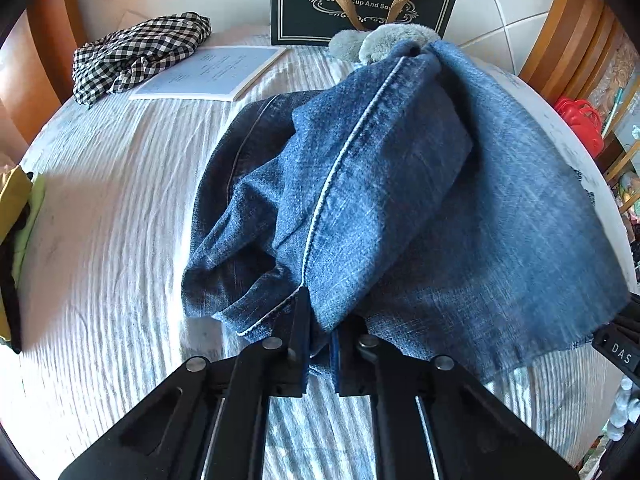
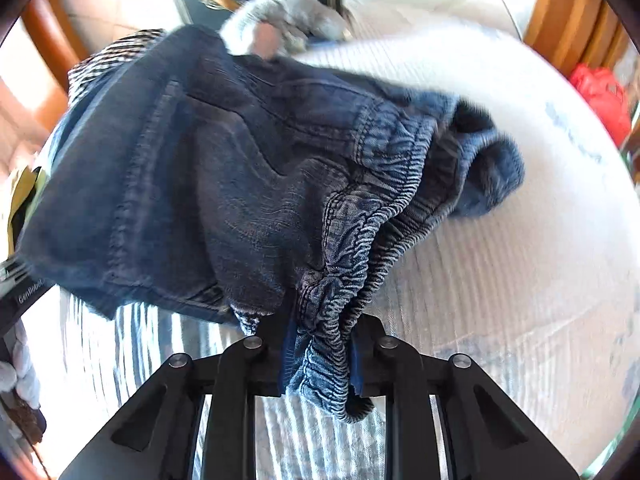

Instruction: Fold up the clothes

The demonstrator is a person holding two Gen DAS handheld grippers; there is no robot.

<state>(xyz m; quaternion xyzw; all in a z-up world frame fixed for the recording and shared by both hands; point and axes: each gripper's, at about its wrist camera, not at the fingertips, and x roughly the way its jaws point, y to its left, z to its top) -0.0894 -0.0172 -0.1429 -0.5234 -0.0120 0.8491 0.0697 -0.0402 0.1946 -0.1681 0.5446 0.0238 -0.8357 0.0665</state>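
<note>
left tongs [image 1: 318, 340] nearly closed, pinching the hem end of the blue jeans [image 1: 360, 184] right where the pale side seam runs down to the fingers. right tongs [image 2: 320, 360] clamped likewise, with the gathered elastic waistband [image 2: 360, 220] bunched between the fingers and spilling out below them. jeans draped in a loose fold over a round table under a pale ribbed cloth [image 1: 120, 240], lifted at both held ends, sagging toward the cloth between. far end of the denim touching a grey plush toy [image 1: 384, 38] at the back of the table. behind the toy, a dark gift bag [image 1: 364, 0] with tan ribbon handles, standing upright. at the far left, a black-and-white checked garment [image 1: 136, 56] crumpled partly on top of a printed sheet of paper [image 1: 212, 74], well apart from the jeans. yellow-green fabric [image 1: 16, 216] at the left edge of the table. something red [image 1: 580, 120] past the right rim, too blurred to name. right view smeared.
</note>
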